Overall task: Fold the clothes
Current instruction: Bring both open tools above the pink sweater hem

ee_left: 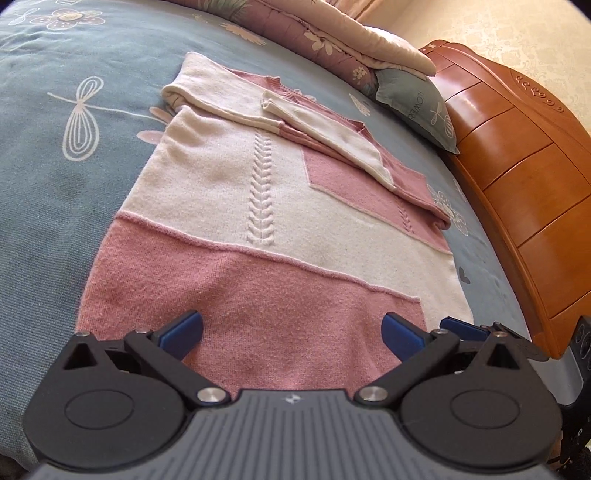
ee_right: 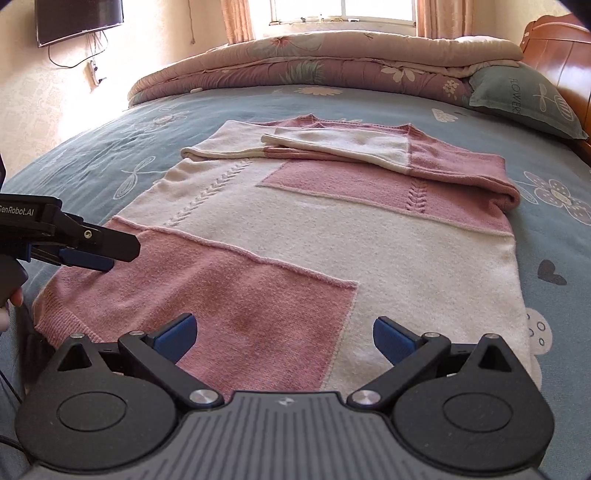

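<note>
A pink and white knit sweater (ee_left: 258, 206) (ee_right: 332, 236) lies flat on the blue flowered bedspread (ee_left: 48, 192) (ee_right: 554, 258), hem toward me. Both sleeves (ee_left: 325, 129) (ee_right: 343, 146) are folded across its chest at the far end. My left gripper (ee_left: 291, 332) hovers open over the pink hem panel, nothing between its blue pads (ee_left: 184, 332). In the right wrist view it (ee_right: 110, 258) reaches in from the left, low over the hem's left corner. My right gripper (ee_right: 284, 336) stands open above the hem's middle, empty; its tip (ee_left: 465, 330) shows at the left view's right edge.
A rolled floral quilt (ee_right: 314, 62) lies along the bed's far side under a window. A blue pillow (ee_right: 524, 99) (ee_left: 417, 107) leans on the wooden headboard (ee_left: 517, 155) at the right. A dark screen (ee_right: 77, 18) hangs on the left wall.
</note>
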Action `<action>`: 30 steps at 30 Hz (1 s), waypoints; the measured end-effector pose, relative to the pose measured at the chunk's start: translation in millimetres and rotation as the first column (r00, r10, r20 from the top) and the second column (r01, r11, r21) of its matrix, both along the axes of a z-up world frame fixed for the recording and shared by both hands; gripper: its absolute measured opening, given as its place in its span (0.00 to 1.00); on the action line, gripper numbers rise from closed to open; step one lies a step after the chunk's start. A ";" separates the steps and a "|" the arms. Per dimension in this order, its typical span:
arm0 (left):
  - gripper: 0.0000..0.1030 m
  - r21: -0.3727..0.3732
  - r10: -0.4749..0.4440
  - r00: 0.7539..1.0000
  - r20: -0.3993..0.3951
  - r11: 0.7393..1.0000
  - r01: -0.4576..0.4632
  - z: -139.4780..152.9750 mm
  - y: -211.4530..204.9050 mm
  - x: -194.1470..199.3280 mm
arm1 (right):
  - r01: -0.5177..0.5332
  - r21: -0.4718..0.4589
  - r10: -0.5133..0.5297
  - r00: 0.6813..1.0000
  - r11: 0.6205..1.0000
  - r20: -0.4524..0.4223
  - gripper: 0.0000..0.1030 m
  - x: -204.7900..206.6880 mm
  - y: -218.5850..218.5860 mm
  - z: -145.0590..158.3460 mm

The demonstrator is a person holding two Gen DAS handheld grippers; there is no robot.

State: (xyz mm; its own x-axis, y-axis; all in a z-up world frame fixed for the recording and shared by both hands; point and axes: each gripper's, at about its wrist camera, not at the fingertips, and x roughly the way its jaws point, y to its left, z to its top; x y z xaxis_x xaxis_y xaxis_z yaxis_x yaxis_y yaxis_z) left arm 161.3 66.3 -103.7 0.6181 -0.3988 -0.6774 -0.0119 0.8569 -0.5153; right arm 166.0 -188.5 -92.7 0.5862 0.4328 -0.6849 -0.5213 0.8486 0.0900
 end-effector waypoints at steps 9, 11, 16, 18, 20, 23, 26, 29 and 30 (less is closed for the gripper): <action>0.99 0.057 -0.064 0.997 0.046 0.996 0.061 -1.1 -4.7 -8.0 | -0.067 -0.159 0.063 0.998 0.985 -0.027 1.00 8.6 29.0 -17.2; 0.99 0.062 -0.069 0.996 0.055 0.996 0.066 -1.8 -5.0 -9.2 | -0.070 -0.158 0.067 0.998 0.985 -0.022 1.00 -7.0 10.6 -18.1; 0.99 0.085 -0.079 0.994 0.071 0.994 0.073 -2.4 -7.8 -10.7 | 0.003 -0.081 -0.005 1.000 0.997 -0.022 1.00 -30.3 -22.2 -21.2; 0.99 0.090 -0.082 0.994 0.071 0.993 0.076 -1.9 -8.2 -11.2 | 0.015 -0.085 -0.018 0.999 0.996 -0.033 1.00 -31.2 -21.1 -18.3; 0.99 0.090 -0.082 0.994 0.071 0.993 0.076 -1.9 -8.2 -11.3 | 0.019 -0.082 -0.023 0.999 0.996 -0.049 1.00 -25.2 -18.0 -12.0; 0.99 0.095 -0.081 0.994 0.073 0.993 0.074 -2.2 -8.8 -11.6 | 0.040 -0.057 -0.042 0.999 0.998 -0.026 1.00 -13.0 -15.2 -4.1; 0.99 0.107 -0.084 0.994 0.072 0.991 0.076 -2.1 -10.8 -11.4 | 0.056 -0.068 -0.061 0.996 0.996 -0.069 1.00 4.4 -11.3 -11.1; 0.99 0.104 -0.090 0.993 0.076 0.991 0.081 -2.6 -9.6 -12.2 | 0.016 -0.139 -0.024 0.998 0.990 -0.055 1.00 -3.3 -7.3 -15.2; 0.99 0.101 -0.090 0.993 0.078 0.991 0.082 -2.9 -8.9 -12.6 | 0.003 -0.162 -0.013 0.998 0.987 -0.060 1.00 -7.7 -8.1 -16.0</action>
